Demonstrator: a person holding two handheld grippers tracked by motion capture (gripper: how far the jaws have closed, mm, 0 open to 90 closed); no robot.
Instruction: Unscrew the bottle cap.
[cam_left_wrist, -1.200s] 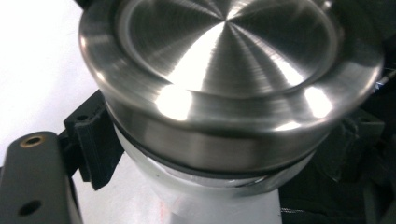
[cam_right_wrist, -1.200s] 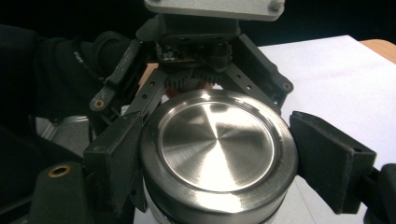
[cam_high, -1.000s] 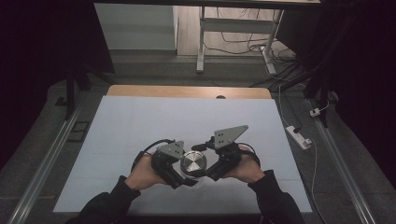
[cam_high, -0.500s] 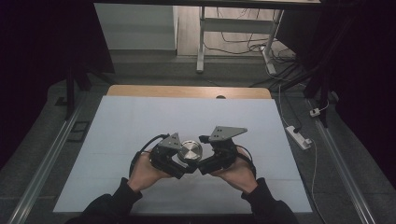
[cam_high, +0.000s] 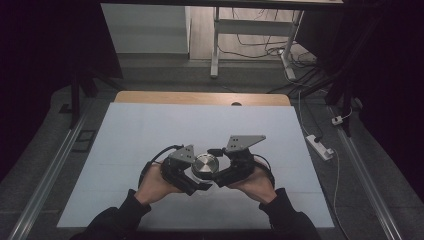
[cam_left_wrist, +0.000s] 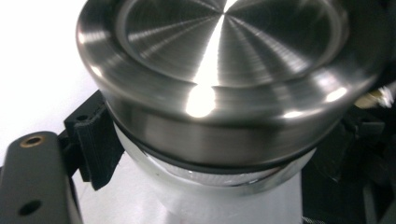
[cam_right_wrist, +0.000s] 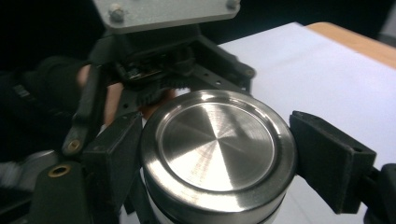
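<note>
A jar with a brushed steel lid (cam_high: 205, 164) is held just above the white table sheet (cam_high: 150, 130), between both grippers. My left gripper (cam_high: 199, 183) comes in from the left and is shut on the jar's pale body (cam_left_wrist: 210, 196) under the lid (cam_left_wrist: 219, 70); one ribbed pad (cam_left_wrist: 95, 140) presses its side. From the right, my right gripper (cam_high: 221, 178) is shut on the lid (cam_right_wrist: 217, 140), with a black pad (cam_right_wrist: 114, 161) tight against each side of the rim. The left gripper's body (cam_right_wrist: 177, 60) and the hand holding it sit right behind the lid.
The white sheet covers the table up to a wooden strip (cam_high: 200, 98) at the far edge. On the floor at the right lies a power strip (cam_high: 320, 146) with cables. Metal rails (cam_high: 50, 170) run along both sides of the table.
Both hands have drawn closer together around the jar. The jar has shifted slightly farther from the front edge, and the right gripper's grey plate has levelled out.
</note>
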